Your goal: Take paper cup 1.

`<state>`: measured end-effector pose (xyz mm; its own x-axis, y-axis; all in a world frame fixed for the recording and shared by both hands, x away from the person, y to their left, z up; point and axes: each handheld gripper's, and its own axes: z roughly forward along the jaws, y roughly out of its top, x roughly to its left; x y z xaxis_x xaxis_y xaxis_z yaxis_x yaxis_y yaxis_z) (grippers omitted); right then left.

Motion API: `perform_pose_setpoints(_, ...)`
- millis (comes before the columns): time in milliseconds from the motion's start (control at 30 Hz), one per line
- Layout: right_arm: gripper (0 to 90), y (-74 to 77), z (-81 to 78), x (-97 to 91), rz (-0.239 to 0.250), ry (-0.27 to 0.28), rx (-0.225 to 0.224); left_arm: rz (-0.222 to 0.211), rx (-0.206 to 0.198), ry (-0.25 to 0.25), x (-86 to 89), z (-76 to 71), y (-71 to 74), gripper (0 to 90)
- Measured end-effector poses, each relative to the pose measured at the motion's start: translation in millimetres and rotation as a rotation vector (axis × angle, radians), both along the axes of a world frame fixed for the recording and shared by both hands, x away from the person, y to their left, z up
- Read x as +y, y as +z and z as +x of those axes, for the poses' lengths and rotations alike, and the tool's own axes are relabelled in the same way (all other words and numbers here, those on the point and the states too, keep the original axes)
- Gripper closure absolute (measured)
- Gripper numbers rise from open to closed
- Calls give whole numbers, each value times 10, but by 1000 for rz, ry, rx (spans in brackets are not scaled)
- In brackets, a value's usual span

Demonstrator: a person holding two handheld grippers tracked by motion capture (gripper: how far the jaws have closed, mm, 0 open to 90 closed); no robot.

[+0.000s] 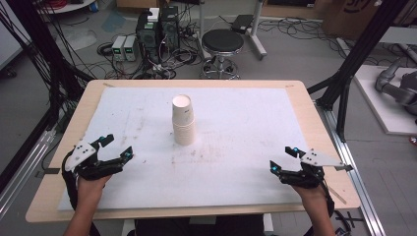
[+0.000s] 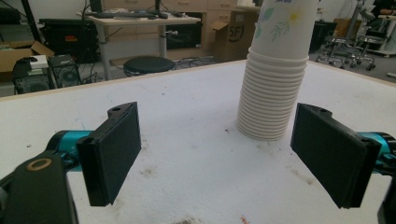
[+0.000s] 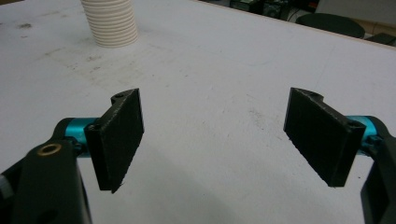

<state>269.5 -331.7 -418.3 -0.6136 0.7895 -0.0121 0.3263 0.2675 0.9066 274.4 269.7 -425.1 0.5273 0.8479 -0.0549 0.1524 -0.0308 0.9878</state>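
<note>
Cups point(image 1: 183, 120) are sitting nested in one upside-down stack a little above the middle of the high view, on the white mat point(image 1: 246, 142) that is covering the wooden table point(image 1: 314, 128); we judge they are parked centrally so that either hand can be reaching them equally well. We are holding the left gripper point(image 1: 117, 146) low at the lower left of that frame and the right gripper point(image 1: 282, 158) at the lower right, both well apart from the stack and both aiming inward toward it. In the left gripper view the stack point(image 2: 275, 79) is rising in the upper right, just beyond the right-hand jaw, with its ribbed rims showing; in the right gripper view it point(image 3: 111, 23) is sitting far off in the upper left corner. Both pairs of jaws are standing wide apart with nothing between them, which we are reading as readiness to take hold of a cup. A stool point(image 1: 222, 44) and computer boxes point(image 1: 157, 29) are standing on the floor beyond the table's far edge
</note>
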Motion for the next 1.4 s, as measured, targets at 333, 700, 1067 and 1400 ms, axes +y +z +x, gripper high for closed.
perform_pose_setpoints(333,206,-17,4,-8,7,-2,5,-3,5,-2,-26,31,-11,163)
perform_pose_setpoints(700,206,-29,1,-25,8,-5,6,37,-23,-35,-169,86,-5,162)
perform_pose_setpoints(1067,206,-11,44,96,-11,28,11,32,-30,-55,-194,-11,53,162)
perform_pose_setpoints(1400,206,10,139,249,-5,69,22,5,-31,-99,-307,95,238,148)
